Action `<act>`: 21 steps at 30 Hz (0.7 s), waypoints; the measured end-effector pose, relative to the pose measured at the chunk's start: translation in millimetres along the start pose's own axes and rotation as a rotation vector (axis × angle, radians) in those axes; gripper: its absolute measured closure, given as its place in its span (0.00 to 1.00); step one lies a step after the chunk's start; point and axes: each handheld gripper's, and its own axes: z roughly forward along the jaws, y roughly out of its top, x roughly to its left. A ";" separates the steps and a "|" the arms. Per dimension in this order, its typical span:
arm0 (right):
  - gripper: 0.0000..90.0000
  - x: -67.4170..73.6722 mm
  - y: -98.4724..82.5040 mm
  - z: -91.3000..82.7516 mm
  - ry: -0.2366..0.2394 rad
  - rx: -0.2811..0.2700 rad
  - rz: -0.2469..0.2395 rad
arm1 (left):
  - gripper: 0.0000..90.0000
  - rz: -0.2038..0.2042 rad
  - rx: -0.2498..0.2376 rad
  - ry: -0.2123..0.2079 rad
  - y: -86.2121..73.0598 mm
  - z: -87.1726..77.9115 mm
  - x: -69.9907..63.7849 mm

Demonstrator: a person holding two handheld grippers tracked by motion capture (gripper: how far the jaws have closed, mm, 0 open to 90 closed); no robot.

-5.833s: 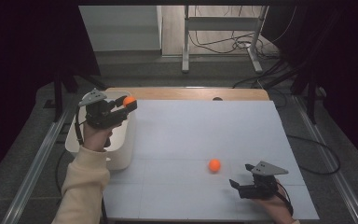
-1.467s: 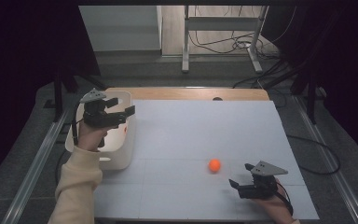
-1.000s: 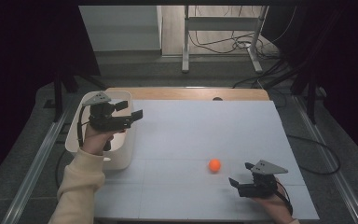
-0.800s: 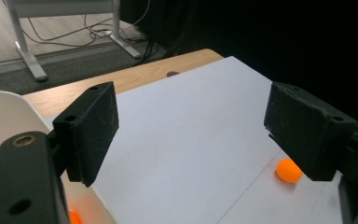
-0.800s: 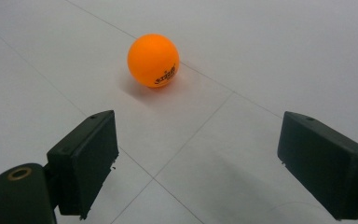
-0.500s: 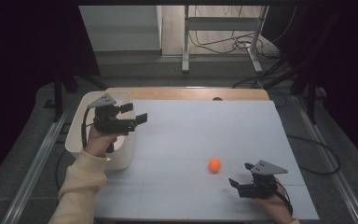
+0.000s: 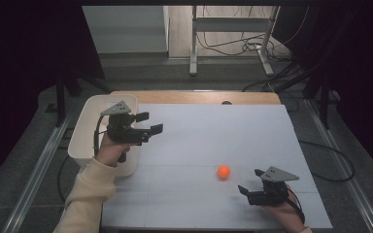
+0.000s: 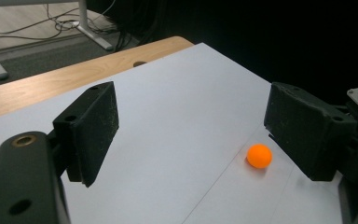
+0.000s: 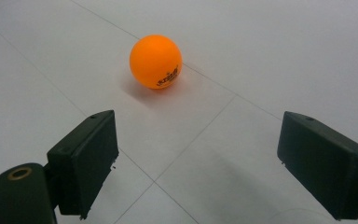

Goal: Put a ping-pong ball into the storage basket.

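Left tool (image 7: 151, 123) now tablewards; glossy orange ball (image 9: 155, 61)

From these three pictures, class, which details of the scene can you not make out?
- White bin, high view: its inside is hidden by the left gripper and hand.
- Orange ball, right gripper view: printed lettering too small to read.
- Right gripper, high view: hand cut off by the bottom edge.

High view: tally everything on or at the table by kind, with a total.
Orange ball: 1
White bin: 1
Handheld grippers: 2, left gripper and right gripper, both open and empty
Total: 4
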 end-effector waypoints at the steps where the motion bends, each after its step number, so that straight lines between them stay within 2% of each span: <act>1: 0.14 0.1 -0.1 0.0 0.001 -0.002 -0.001 | 0.21 0.005 0.010 -0.003 -0.2 3.2 -1.6; 21: 0.14 0.1 0.9 0.7 0.000 0.003 0.000 | 0.21 0.054 0.057 -0.034 -4.0 20.5 -20.9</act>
